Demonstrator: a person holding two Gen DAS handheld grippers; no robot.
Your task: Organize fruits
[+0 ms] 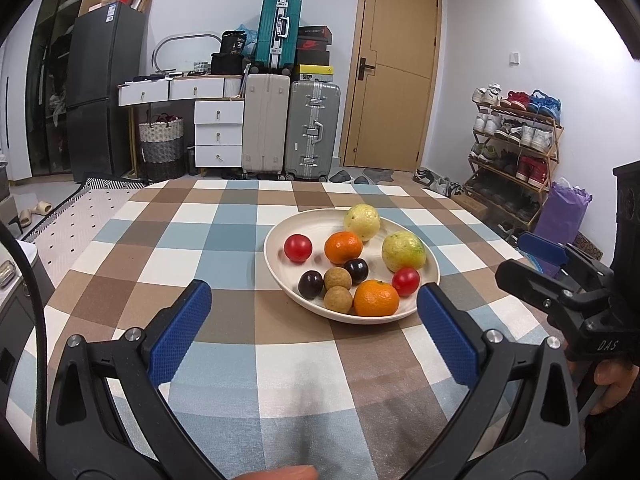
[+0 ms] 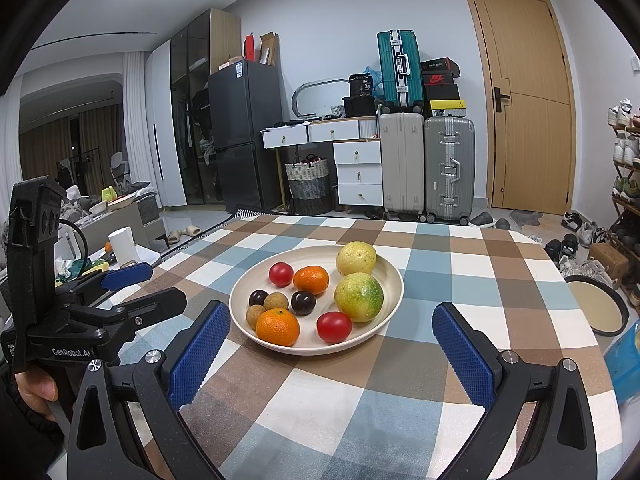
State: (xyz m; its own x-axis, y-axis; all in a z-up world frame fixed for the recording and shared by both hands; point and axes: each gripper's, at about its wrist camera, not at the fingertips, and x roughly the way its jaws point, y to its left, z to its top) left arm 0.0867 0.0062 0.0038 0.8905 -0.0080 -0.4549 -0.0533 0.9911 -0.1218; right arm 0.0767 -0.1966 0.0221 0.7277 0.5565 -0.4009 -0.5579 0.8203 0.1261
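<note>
While you are holding both tools low over the checked tablecloth (image 1: 224,240), the left gripper (image 1: 314,312) and right gripper (image 2: 330,330) are both gaping wide, gripping nothing, and the fruits are sitting together in the cream plate (image 2: 394,276) just ahead.

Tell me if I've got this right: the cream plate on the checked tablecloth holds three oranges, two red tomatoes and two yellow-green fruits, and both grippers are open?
Not quite: the cream plate holds two oranges, not three, as the right wrist view shows. The two red tomatoes, two yellow-green fruits and checked tablecloth are right, and the left gripper and right gripper are open.
</note>
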